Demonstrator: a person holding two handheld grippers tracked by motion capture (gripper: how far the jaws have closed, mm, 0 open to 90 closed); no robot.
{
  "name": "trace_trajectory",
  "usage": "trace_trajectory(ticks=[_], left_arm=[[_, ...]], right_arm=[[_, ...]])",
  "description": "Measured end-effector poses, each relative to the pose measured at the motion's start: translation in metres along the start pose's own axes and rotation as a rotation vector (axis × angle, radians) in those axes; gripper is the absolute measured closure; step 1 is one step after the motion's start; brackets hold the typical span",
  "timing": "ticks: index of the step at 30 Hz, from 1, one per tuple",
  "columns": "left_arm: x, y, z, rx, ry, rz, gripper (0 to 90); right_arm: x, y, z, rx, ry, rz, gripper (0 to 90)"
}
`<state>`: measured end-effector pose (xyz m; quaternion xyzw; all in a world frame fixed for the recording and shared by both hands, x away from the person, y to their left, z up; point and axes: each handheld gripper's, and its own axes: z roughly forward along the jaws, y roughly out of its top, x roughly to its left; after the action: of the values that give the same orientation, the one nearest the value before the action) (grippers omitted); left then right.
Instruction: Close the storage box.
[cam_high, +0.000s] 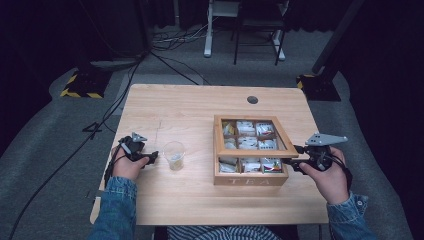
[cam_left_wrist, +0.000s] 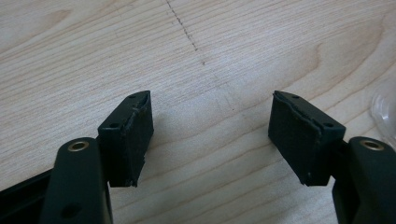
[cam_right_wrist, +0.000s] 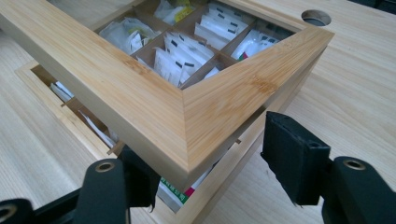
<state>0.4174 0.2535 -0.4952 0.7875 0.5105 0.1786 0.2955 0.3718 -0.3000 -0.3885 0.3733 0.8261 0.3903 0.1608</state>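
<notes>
While you sit at the light wooden table (cam_high: 190, 200), its grain runs across in front of you, a round cable hole (cam_high: 252, 99) sits near the far edge, and beyond it lies grey carpet with black cables (cam_high: 125, 80), a white desk frame (cam_high: 220, 30) and dark curtains around the room. Your wooden tea box (cam_high: 250, 177) stands on the right half of the table, roughly square, its front wall lettered TEA facing you and its sides running square to the table edges; nine compartments hold tea sachets (cam_high: 246, 128). Its windowed lid (cam_right_wrist: 140, 93) is tilted up off the body at the near right corner, so the gap opens toward your right hand while the far side stays low. Your right gripper (cam_right_wrist: 210, 172) straddles that lifted corner with the jaws set wide, one under the lid's edge and one outside the box wall; whether they press the wood cannot be told. Your left gripper (cam_left_wrist: 210, 135) hovers low over bare table at the left, jaws spread wide and holding nothing, with the clear plastic cup (cam_high: 174, 155) just beside it on its right.
</notes>
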Motion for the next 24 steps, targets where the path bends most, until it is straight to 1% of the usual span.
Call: trace_trajectory(ticks=[4, 5, 9, 13, 15, 21, 23, 24], left_arm=[[0.0, 0.0, 0.0, -0.003, -0.002, 0.0, 31.0], [0.0, 0.0, 0.0, -0.004, -0.003, 0.001, 30.8], [0.0, -0.001, 0.001, -0.013, -0.003, 0.002, 30.3], [0.0, -0.001, 0.001, -0.013, -0.004, 0.004, 30.0], [0.0, -0.001, 0.002, -0.017, -0.006, -0.002, 29.8], [0.0, -0.002, 0.002, -0.021, -0.009, 0.001, 29.5], [0.0, -0.004, 0.004, -0.053, -0.009, -0.001, 29.0], [0.0, -0.005, 0.004, -0.063, -0.01, 0.004, 28.0]], right_arm=[[0.001, -0.003, 0.0, 0.005, 0.005, -0.001, 39.9], [0.002, -0.004, 0.0, 0.008, 0.005, 0.0, 38.6], [0.003, -0.008, 0.0, 0.013, 0.02, 0.003, 37.7], [0.004, -0.011, -0.001, 0.022, 0.021, 0.001, 37.6], [0.005, -0.013, 0.0, 0.029, 0.022, 0.001, 37.7], [0.006, -0.019, 0.004, 0.051, 0.033, -0.015, 36.6], [0.007, -0.02, 0.005, 0.054, 0.033, -0.02, 36.6], [0.007, -0.02, 0.005, 0.058, 0.031, -0.019, 36.6]])
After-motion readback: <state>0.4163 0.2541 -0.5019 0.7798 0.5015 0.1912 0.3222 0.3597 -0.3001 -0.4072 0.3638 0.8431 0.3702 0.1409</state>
